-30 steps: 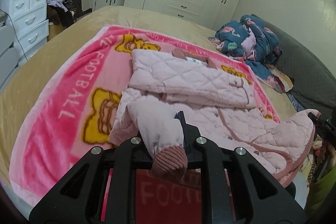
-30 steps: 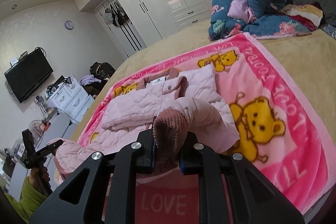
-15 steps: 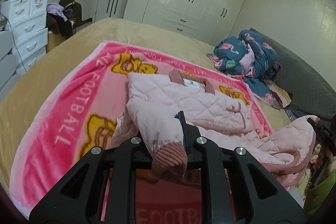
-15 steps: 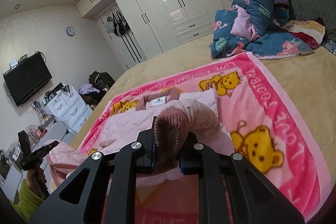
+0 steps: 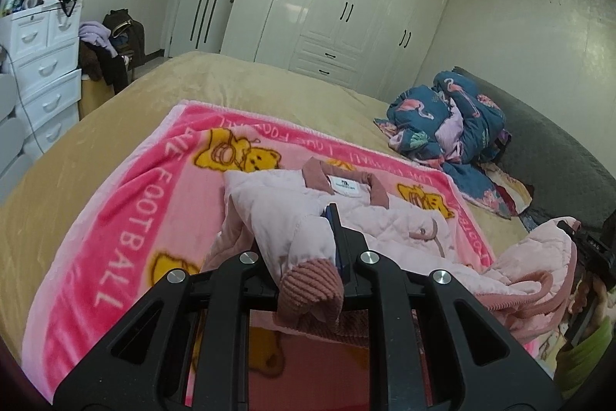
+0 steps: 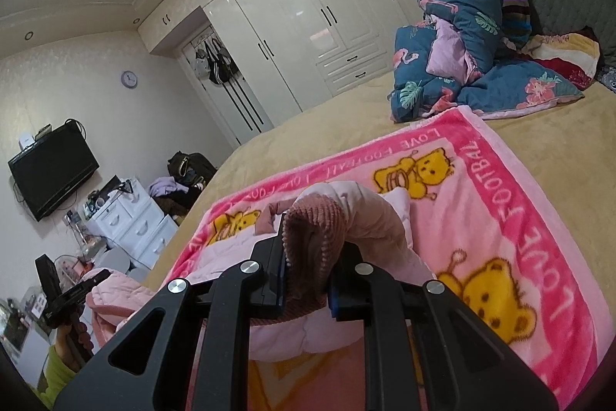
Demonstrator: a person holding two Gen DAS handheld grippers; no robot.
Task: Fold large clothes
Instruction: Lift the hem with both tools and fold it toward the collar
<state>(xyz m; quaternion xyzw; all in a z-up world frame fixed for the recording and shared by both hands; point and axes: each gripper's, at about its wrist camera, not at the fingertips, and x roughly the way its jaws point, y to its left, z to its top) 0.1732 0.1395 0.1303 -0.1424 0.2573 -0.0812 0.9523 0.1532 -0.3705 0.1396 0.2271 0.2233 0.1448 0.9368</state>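
**Both grippers pinch the jacket cuffs above the bed**

The left gripper [image 5: 308,257] and right gripper [image 6: 308,264] each clamp a ribbed dusty-pink cuff [image 5: 310,286] of the pale pink quilted jacket [image 5: 389,218], which lies ahead on the pink bear-print blanket [image 5: 127,218]. Bare tan bedspread [image 5: 238,83] stretches beyond, toward white glossy wardrobes [image 5: 346,6]; a crumpled blue flamingo quilt [image 6: 462,64] sits ahead-right.

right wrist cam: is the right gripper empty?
No: the right gripper has its jaws shut on the ribbed cuff of the pink jacket, lifted above the pink blanket.
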